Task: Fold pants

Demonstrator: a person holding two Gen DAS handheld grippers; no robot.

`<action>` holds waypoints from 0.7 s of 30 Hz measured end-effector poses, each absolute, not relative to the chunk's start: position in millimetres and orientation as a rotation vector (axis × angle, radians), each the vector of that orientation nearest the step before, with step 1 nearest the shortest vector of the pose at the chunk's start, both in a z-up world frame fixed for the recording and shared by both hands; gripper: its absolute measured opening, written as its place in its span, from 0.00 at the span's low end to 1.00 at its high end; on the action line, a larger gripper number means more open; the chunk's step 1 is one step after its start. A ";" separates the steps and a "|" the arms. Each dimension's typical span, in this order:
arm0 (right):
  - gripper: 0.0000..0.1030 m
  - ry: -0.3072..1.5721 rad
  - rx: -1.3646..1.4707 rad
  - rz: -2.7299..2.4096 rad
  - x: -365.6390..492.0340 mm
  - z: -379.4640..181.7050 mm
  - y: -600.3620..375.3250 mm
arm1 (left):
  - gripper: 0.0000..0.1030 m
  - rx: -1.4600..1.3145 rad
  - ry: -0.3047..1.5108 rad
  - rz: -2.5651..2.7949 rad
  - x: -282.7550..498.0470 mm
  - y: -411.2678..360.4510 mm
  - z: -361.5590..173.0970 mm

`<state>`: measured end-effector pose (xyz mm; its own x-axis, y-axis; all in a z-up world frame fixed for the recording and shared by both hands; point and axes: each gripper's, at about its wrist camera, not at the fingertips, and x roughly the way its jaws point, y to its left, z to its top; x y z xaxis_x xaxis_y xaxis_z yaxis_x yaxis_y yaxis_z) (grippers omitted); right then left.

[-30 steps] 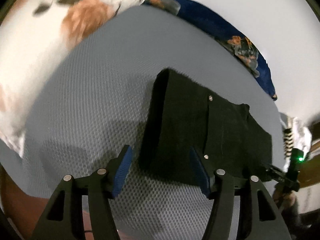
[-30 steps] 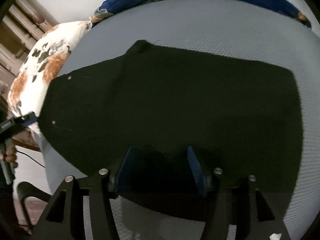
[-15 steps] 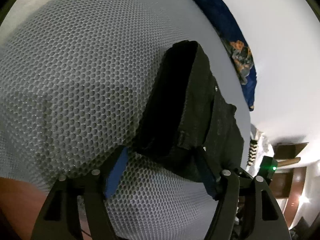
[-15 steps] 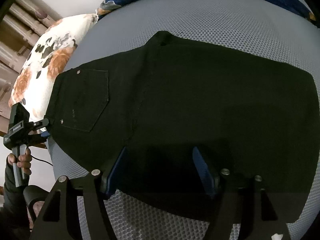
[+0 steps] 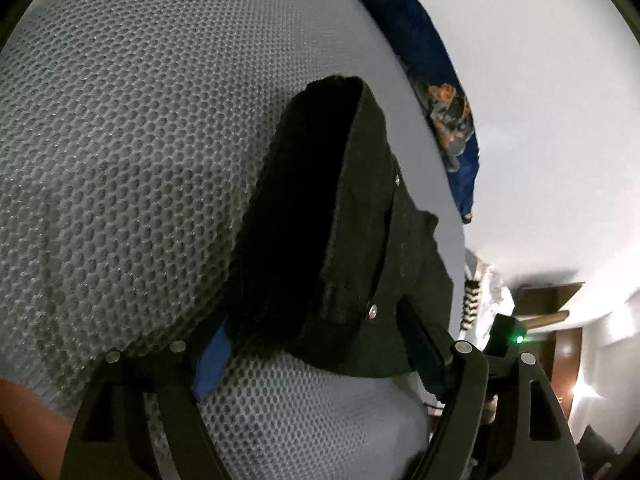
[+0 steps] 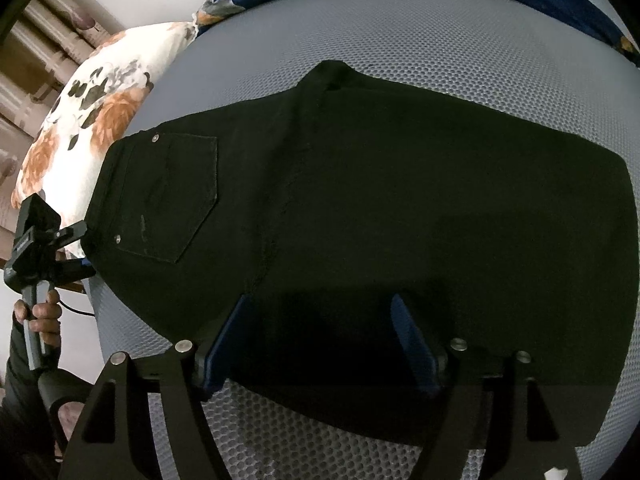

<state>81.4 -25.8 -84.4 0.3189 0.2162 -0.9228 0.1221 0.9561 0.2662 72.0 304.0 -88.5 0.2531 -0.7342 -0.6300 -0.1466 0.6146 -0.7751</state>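
Note:
Black pants [image 6: 400, 200] lie folded flat on a grey mesh mattress [image 6: 400, 32], back pocket [image 6: 172, 200] up at the left. My right gripper [image 6: 320, 344] hovers over their near edge; its jaws are opening and the blue pads stand apart above the cloth. My left gripper [image 5: 316, 348] sits low at the waistband end of the pants [image 5: 360, 200]. Its jaws are opening too, and the waistband corner lies between the pads without being pinched. In the right wrist view the left gripper [image 6: 86, 250] straddles that same edge.
A floral pillow [image 6: 92, 120] lies beyond the waistband end. A dark blue floral blanket [image 5: 420, 60] runs along the far side of the mattress [image 5: 120, 160] by a white wall. A hand [image 6: 44, 316] holds the left gripper's handle. Wooden furniture [image 5: 560, 320] stands off the bed.
My left gripper has dropped and tilted down close to the waistband end, which now lies between its wider jaws. The right gripper has stayed in place and its jaws have spread.

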 end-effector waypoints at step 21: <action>0.72 1.154 0.440 0.055 69.0 -70.3 -55.8 | 0.24 -0.446 1.286 -0.372 114.1 245.9 -33.2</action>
<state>69.0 -55.8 -70.3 0.4134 0.2646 -0.8713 0.1813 0.9138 0.3635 114.1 245.9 -33.2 0.2431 -0.5024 -0.8297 0.0179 0.8576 -0.5140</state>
